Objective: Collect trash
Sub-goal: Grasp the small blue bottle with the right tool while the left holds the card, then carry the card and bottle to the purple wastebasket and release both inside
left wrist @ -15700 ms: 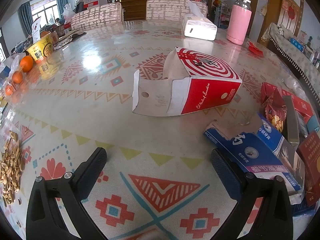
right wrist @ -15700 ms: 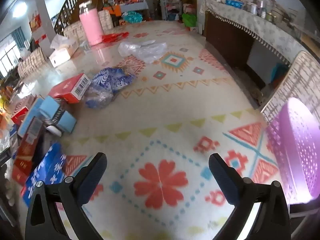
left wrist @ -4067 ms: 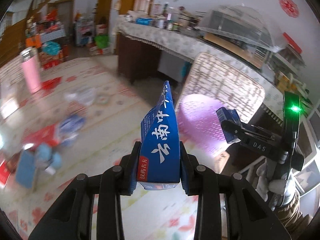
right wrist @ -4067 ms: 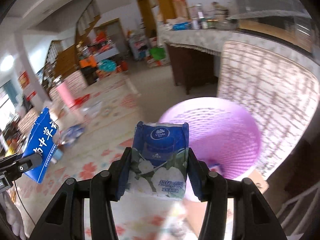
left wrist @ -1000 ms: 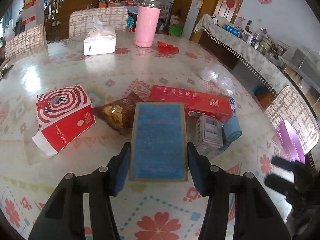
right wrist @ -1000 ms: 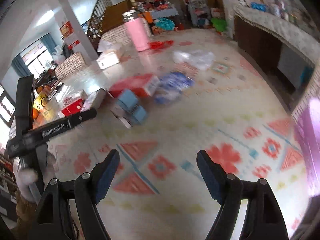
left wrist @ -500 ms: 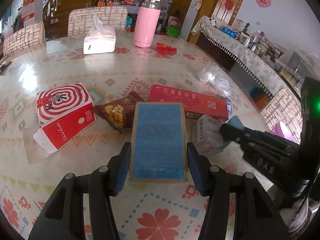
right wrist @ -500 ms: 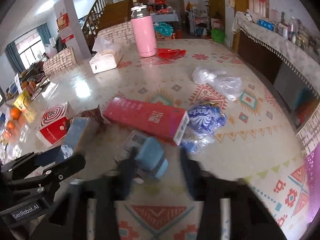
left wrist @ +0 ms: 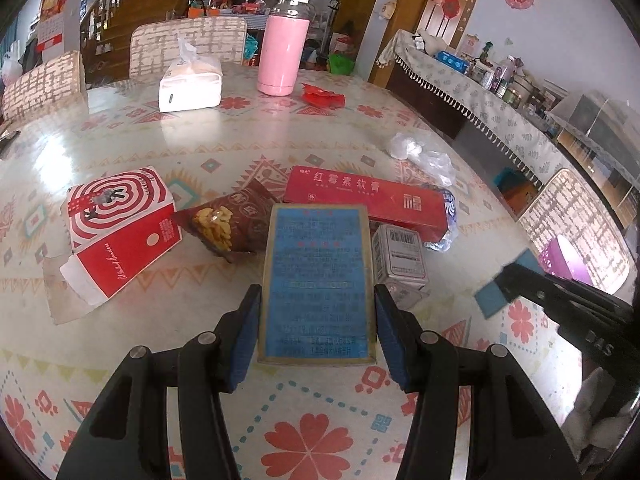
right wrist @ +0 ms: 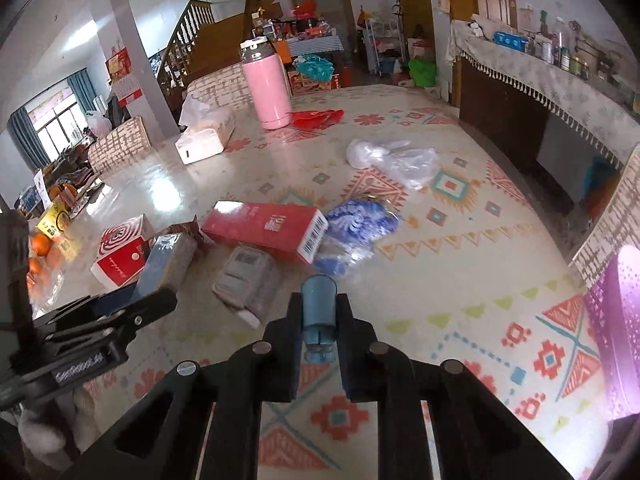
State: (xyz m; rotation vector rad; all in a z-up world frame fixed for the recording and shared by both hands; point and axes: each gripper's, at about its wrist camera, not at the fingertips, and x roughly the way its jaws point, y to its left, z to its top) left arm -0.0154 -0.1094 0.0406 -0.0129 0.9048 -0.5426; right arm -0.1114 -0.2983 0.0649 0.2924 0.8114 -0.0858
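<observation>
My left gripper (left wrist: pixel 316 332) is shut on a flat blue box (left wrist: pixel 318 280) and holds it above the table. It also shows in the right wrist view (right wrist: pixel 166 264). My right gripper (right wrist: pixel 319 320) is shut on a small light-blue box (right wrist: pixel 318 312), seen end-on; it also shows in the left wrist view (left wrist: pixel 502 288). On the table lie a long red carton (left wrist: pixel 366 202), a grey barcode box (left wrist: pixel 400 258), a brown snack bag (left wrist: pixel 228 222), a red-and-white box (left wrist: pixel 118 226), a blue plastic wrapper (right wrist: pixel 358 228) and a clear plastic bag (right wrist: pixel 394 158). The purple bin (right wrist: pixel 618 336) stands off the table's right edge.
A pink flask (left wrist: pixel 284 46), a white tissue box (left wrist: pixel 190 80) and a red wrapper (left wrist: pixel 322 96) stand at the far side. Oranges (right wrist: pixel 40 248) lie at the left edge. Chairs (left wrist: pixel 188 42) ring the table. A sideboard (right wrist: pixel 540 80) runs along the right wall.
My right gripper has closed on the small light-blue box and lifted it off the table beside the grey box. My left gripper still holds the blue box, nearly still.
</observation>
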